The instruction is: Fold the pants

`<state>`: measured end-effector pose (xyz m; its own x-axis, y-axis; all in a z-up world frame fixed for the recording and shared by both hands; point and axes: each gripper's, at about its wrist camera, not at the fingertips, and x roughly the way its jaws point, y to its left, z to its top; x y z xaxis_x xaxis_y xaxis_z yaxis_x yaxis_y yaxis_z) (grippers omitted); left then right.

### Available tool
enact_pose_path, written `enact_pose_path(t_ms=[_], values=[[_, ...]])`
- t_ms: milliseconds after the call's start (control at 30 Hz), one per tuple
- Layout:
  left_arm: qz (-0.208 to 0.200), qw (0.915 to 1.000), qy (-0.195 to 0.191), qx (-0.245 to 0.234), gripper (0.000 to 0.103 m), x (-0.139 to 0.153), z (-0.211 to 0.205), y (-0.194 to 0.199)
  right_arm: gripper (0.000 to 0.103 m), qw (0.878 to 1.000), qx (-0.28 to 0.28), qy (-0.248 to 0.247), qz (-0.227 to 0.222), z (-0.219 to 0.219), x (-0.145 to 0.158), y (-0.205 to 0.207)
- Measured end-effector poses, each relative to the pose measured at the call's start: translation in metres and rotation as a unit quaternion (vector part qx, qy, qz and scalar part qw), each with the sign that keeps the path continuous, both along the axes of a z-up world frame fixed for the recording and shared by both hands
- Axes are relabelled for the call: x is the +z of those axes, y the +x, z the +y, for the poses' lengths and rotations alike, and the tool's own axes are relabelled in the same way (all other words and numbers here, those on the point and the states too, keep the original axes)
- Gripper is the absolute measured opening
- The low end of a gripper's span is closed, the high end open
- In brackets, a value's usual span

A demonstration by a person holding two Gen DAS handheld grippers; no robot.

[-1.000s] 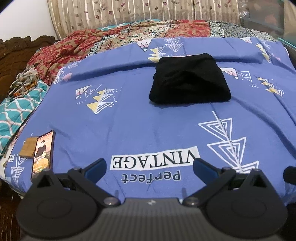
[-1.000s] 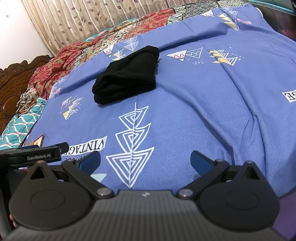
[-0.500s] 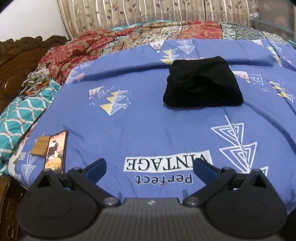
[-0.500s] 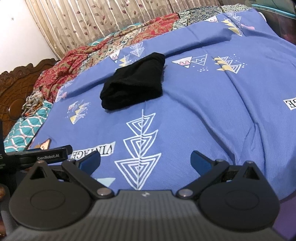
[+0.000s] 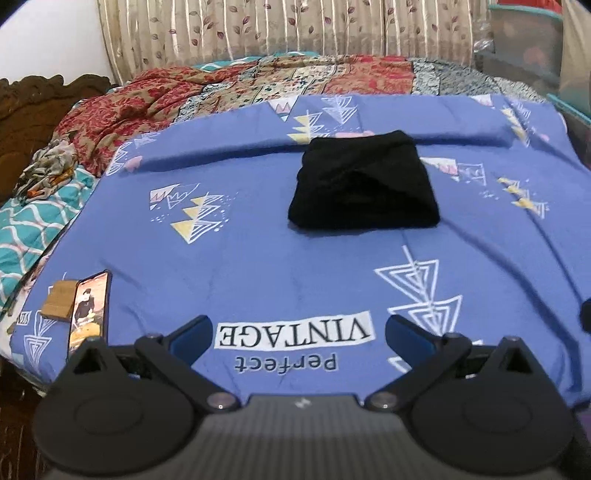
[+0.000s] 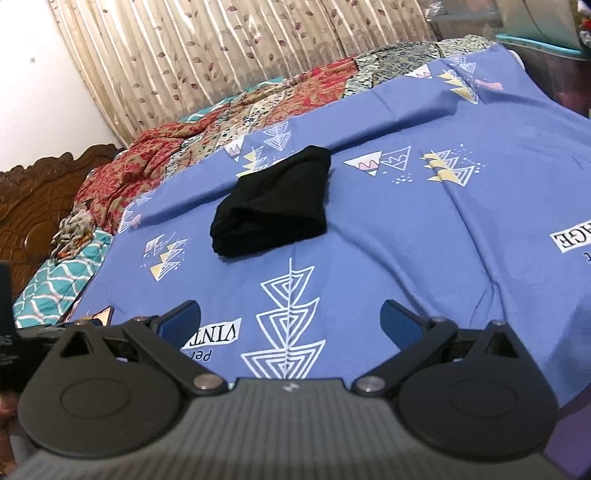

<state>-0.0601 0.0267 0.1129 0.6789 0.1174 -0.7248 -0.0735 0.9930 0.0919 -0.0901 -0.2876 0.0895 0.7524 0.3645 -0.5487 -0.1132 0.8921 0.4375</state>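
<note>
The black pants (image 5: 364, 182) lie folded into a compact rectangle on the blue printed bedsheet (image 5: 258, 258), toward the far middle of the bed. They also show in the right wrist view (image 6: 275, 208). My left gripper (image 5: 299, 332) is open and empty, well back from the pants near the bed's front edge. My right gripper (image 6: 290, 319) is open and empty, also well short of the pants. Part of the left gripper (image 6: 22, 339) shows at the left edge of the right wrist view.
A phone (image 5: 90, 304) and a brown card (image 5: 59, 299) lie at the bed's near left corner. A red patterned quilt (image 5: 229, 85) and teal blanket (image 5: 33, 229) lie beyond and left. A carved wooden headboard (image 6: 33, 214) stands left. Curtains (image 5: 295, 29) hang behind.
Both grippers have pulled back and tilted up from the bed, so the folded pants sit farther off. The pants have not moved. Both grippers stay open.
</note>
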Motion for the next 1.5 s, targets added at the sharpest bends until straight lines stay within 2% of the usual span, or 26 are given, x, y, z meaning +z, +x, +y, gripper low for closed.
enact_pose_path(t_ms=[100,300,533,800,1233,1500], values=[[0.005,0.9999,-0.011,0.0,0.103,0.008,0.002,0.002,0.103,1.0,0.007,0.007,0.01,0.002,0.0,0.001],[0.012,0.9996,-0.022,0.015,0.103,0.015,0.009,0.005,0.103,1.0,0.03,-0.004,0.0,0.011,0.01,-0.002],[0.029,0.9992,-0.018,0.019,0.103,0.006,0.009,0.005,0.103,0.998,0.053,-0.019,-0.005,0.023,0.011,-0.005],[0.045,0.9986,-0.016,0.02,0.103,-0.001,0.008,0.005,0.103,0.999,0.047,-0.011,0.005,0.023,0.007,-0.005],[0.101,0.9942,-0.035,0.004,0.103,-0.02,-0.001,0.009,0.103,0.999,0.051,-0.004,0.018,0.023,0.001,-0.004],[0.104,0.9943,-0.021,-0.003,0.103,-0.022,-0.008,0.01,0.103,0.998,0.052,-0.002,0.023,0.018,-0.002,0.0]])
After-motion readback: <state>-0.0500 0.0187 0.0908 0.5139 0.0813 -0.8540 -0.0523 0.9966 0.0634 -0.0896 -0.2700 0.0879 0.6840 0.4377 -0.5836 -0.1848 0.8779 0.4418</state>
